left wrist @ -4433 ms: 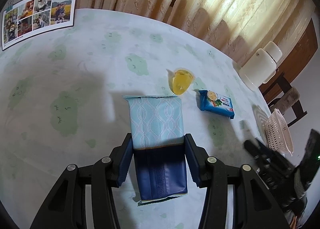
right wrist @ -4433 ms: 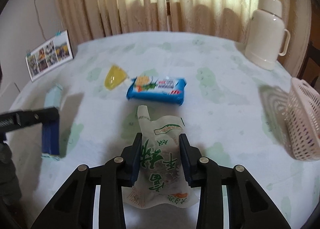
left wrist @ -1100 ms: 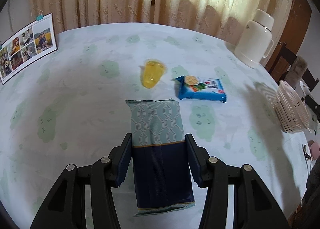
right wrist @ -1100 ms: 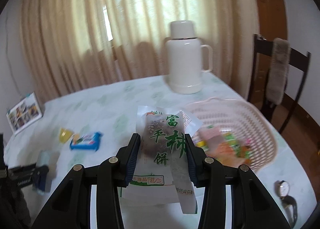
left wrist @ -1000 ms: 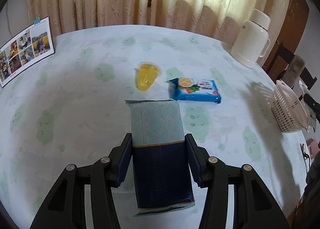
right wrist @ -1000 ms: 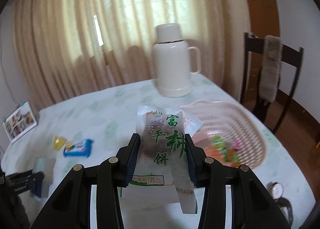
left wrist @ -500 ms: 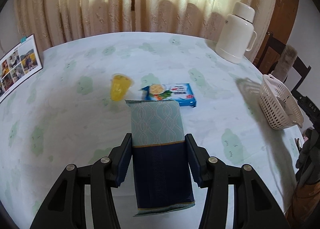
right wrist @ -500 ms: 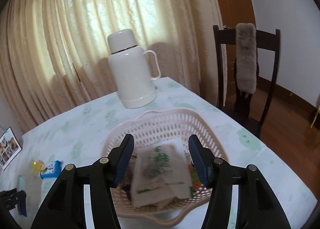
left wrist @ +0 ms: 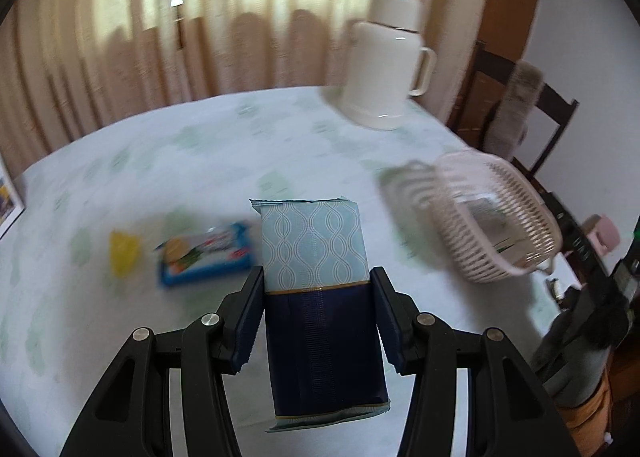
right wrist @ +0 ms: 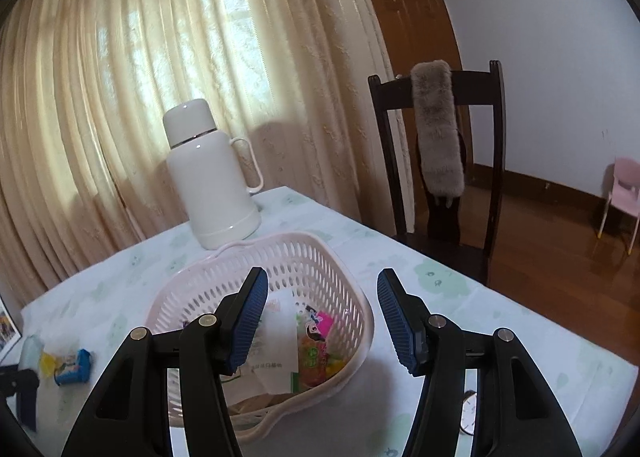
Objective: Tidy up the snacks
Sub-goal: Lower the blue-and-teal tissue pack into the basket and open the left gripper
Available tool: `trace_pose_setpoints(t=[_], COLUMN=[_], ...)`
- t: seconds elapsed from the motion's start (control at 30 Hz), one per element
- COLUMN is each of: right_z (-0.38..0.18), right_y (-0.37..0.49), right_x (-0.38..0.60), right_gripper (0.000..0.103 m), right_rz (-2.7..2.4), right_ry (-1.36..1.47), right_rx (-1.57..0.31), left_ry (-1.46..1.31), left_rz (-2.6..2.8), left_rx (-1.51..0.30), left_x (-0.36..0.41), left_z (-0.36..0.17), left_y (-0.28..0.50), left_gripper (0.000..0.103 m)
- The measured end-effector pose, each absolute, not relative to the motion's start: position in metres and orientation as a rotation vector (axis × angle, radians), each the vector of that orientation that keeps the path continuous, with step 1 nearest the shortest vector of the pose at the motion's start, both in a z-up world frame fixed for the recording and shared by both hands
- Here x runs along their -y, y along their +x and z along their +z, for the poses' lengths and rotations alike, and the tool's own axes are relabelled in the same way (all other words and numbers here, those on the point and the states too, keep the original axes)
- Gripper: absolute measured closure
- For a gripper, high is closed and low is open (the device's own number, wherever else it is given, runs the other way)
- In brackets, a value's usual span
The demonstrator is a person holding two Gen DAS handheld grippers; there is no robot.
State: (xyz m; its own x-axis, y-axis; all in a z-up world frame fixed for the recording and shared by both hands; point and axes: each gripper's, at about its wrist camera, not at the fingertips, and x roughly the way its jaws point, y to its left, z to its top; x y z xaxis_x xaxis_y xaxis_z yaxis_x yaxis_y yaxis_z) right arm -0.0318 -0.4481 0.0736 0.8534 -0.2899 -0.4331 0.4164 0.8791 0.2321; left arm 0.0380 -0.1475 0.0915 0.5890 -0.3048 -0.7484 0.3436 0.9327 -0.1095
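Still to go: blue patterned packet point(left wrist: 316, 281) clamped between the pads of the left claw point(left wrist: 316, 317), carried above the bench point(left wrist: 192, 161), with the pink basket point(left wrist: 496, 217) off at the right of that frame, well apart. Right claw point(right wrist: 318, 317) spread wide and empty over the same basket point(right wrist: 280, 257), white pouch point(right wrist: 276, 341) and bright wrappers lying inside. Risks, as a judgement: a long packet gripped only at its lower half, so likely to pivot or slide out on a fast swing; heavy blur in the left view, hinting at speed; a light plastic basket, easily nudged or tipped by a low approach, or shoved toward the bench edge at lower right; both claws meeting over one basket if the right one lingers; white thermos point(left wrist: 384, 69) close behind, liable to a knock. Blue biscuit pack point(left wrist: 206, 257) and yellow jelly cup point(left wrist: 124, 251) left of centre, not yet gathered.
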Motion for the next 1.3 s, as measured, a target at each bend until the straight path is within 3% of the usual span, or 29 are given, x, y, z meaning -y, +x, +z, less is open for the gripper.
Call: trace_pose_setpoints(t=[0.2, 0.73, 0.83, 0.97, 1.3], right_z=[0.076, 0.075, 0.074, 0.073, 0.074], right_y=[-0.038, -0.043, -0.044, -0.044, -0.043], right_x=[0.449, 0.459, 0.461, 0.461, 0.458], right_gripper=[0.04, 0.039, 0.039, 0.039, 0.039], right_rz=[-0.394, -0.374, -0.372, -0.371, -0.364], right_ry=[0.334, 0.398, 0.403, 0.405, 0.393], right_rx=[-0.373, -0.358, -0.355, -0.358, -0.358], left_ry=[0.086, 0.104, 0.066, 0.013, -0.002], left_rz=[-0.466, -0.628, -0.656, -0.659, -0.55], left_rx=[-0.836, -0.855, -0.863, -0.859, -0.885], left_x=[0.207, 0.296, 0.303, 0.299, 0.265], left_z=[0.1, 0.097, 0.097, 0.1, 0.094], left_y=[0.052, 0.077, 0.082, 0.087, 0.093], left_gripper=[0.055, 0.055, 0.054, 0.043, 0.043])
